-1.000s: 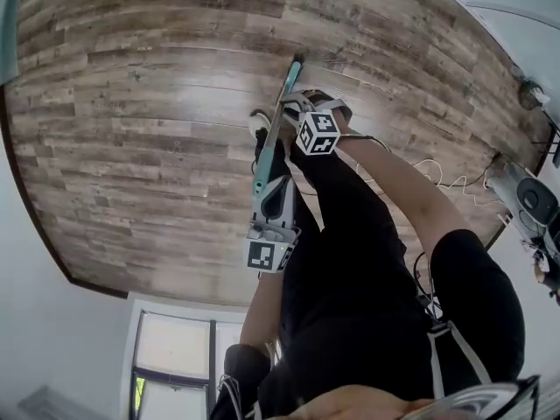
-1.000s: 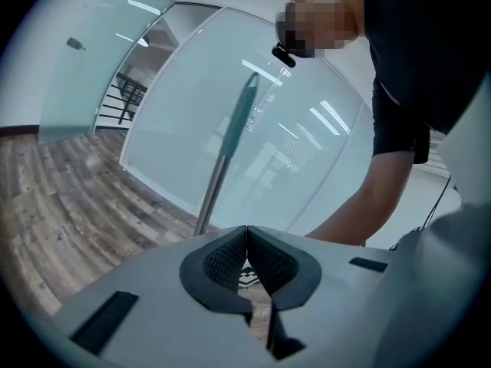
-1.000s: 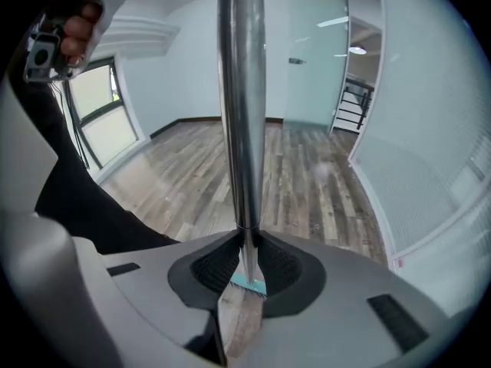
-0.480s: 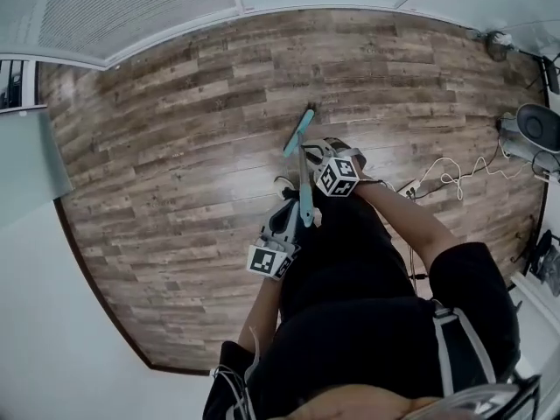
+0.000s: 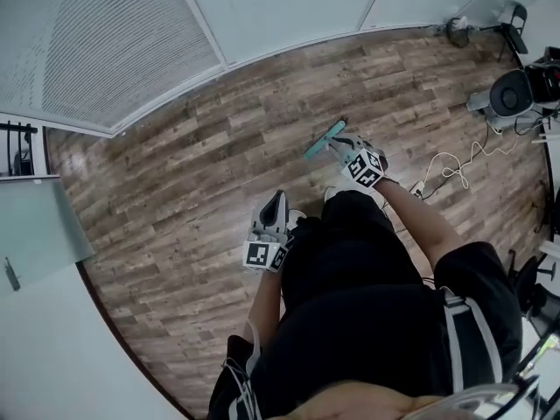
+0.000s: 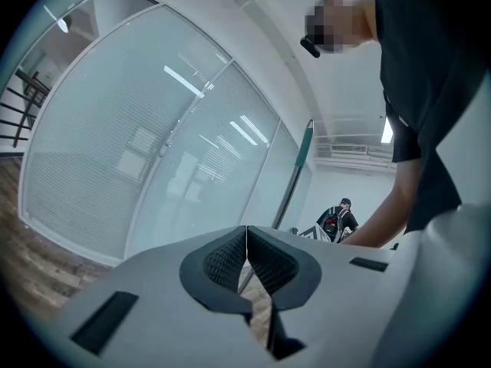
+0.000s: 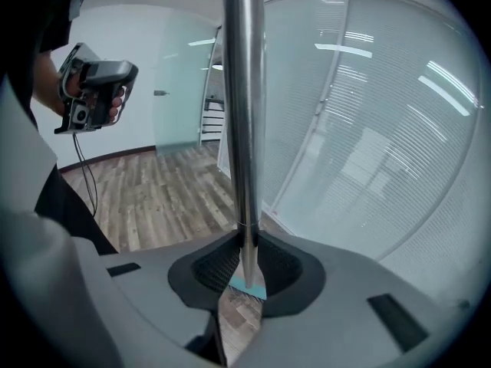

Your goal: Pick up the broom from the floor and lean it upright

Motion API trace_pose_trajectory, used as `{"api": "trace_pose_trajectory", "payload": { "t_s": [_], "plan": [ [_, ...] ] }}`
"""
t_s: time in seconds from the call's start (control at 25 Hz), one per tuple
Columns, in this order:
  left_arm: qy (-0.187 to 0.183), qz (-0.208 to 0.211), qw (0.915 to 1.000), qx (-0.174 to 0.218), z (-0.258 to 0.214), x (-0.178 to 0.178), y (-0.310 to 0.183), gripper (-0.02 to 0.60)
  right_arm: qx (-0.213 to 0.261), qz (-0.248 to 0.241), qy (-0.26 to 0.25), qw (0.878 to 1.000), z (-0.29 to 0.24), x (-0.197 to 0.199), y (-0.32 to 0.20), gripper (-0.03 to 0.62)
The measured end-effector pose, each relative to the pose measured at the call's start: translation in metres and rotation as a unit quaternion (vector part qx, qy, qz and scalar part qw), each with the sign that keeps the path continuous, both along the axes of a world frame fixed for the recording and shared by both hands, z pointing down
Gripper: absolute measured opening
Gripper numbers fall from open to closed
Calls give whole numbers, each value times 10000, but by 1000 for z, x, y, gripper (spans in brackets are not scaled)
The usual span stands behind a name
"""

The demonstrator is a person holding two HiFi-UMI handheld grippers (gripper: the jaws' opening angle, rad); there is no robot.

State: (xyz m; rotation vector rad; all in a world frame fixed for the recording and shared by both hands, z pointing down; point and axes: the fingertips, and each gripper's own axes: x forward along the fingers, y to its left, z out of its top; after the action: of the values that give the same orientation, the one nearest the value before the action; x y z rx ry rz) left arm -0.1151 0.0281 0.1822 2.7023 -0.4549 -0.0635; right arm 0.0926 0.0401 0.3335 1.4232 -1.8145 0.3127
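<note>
The broom stands nearly upright. My right gripper (image 7: 245,255) is shut on its silver handle (image 7: 242,113), and the teal broom head (image 7: 247,287) shows below the jaws over the wood floor. From the head view the teal head (image 5: 322,139) pokes out just beyond my right gripper (image 5: 339,145). My left gripper (image 5: 274,201) hangs apart from the broom, to its left. Its pads meet with nothing between them (image 6: 246,244). In the left gripper view the handle's teal top end (image 6: 306,142) rises in front of the glass.
A glass wall with blinds (image 5: 131,51) runs along the far side, and a glass door (image 5: 35,226) stands at the left. Cables (image 5: 455,169) and a round black device (image 5: 512,94) lie on the floor at the right.
The broom has swung up from along the floor to nearly upright in my right gripper. Both grippers have risen. My left gripper, earlier at the handle, now hangs apart from it.
</note>
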Motion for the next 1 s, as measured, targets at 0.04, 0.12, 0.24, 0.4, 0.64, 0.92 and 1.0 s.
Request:
{"api": "trace_pose_trajectory", "payload": {
  "t_s": [0.04, 0.12, 0.24, 0.4, 0.64, 0.92, 1.0],
  "plan": [
    [12, 48, 10000, 17, -1, 3, -1, 20, 45, 193, -38, 9998, -6, 12, 1, 80],
    [45, 110, 9999, 8, -5, 8, -2, 20, 110, 565, -127, 9983, -15, 38, 5, 80],
    [143, 213, 9996, 76, -16, 9, 1, 20, 304, 1199, -303, 9919, -25, 70, 9, 80],
    [142, 26, 9998, 101, -26, 12, -19, 20, 656, 1847, -509, 9793, -40, 114, -5, 80],
    [22, -170, 9998, 29, -16, 33, -28, 20, 1025, 2204, -595, 9682, -40, 160, -13, 80],
    [-223, -170, 9996, 8, -22, 94, -74, 20, 1149, 2263, -835, 9637, -34, 218, -46, 80],
    [-293, -61, 9995, -44, -22, 122, -87, 20, 1161, 2305, -925, 9617, -33, 239, -54, 80]
  ]
}}
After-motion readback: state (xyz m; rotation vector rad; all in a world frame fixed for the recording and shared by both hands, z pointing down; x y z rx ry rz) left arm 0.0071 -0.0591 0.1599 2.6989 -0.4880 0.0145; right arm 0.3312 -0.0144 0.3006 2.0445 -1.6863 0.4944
